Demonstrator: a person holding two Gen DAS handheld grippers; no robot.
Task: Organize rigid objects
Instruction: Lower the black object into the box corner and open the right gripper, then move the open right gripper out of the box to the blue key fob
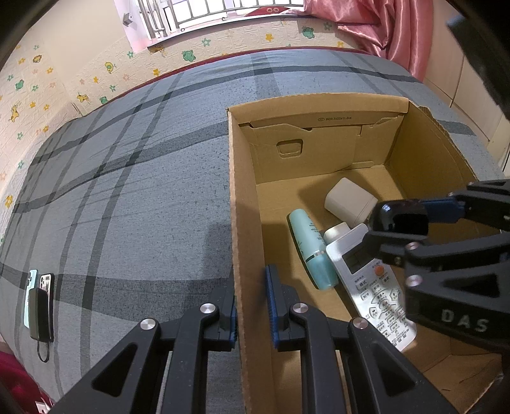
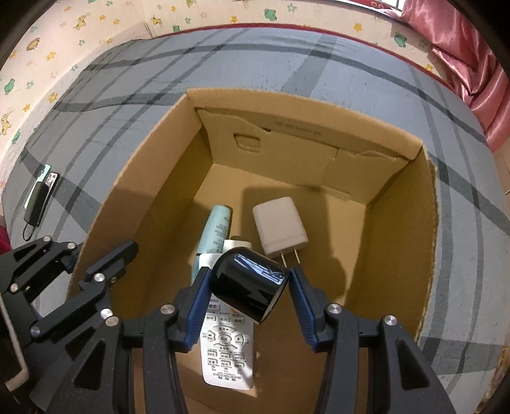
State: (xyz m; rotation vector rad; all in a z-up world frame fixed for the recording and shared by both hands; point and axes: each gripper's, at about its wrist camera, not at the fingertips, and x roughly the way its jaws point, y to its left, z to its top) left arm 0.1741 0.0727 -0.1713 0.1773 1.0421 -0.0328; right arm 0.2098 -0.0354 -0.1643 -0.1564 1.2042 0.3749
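Observation:
An open cardboard box stands on the plaid bed. Inside lie a teal tube, a white remote control and a white plug adapter. My right gripper is shut on a glossy black cup and holds it inside the box, above the remote. My left gripper grips the box's left wall, one finger on each side of it.
The grey plaid bed cover spreads left of and behind the box. Two phones and a black power bank with a cable lie near its left edge. Patterned wall, window and pink curtain lie beyond.

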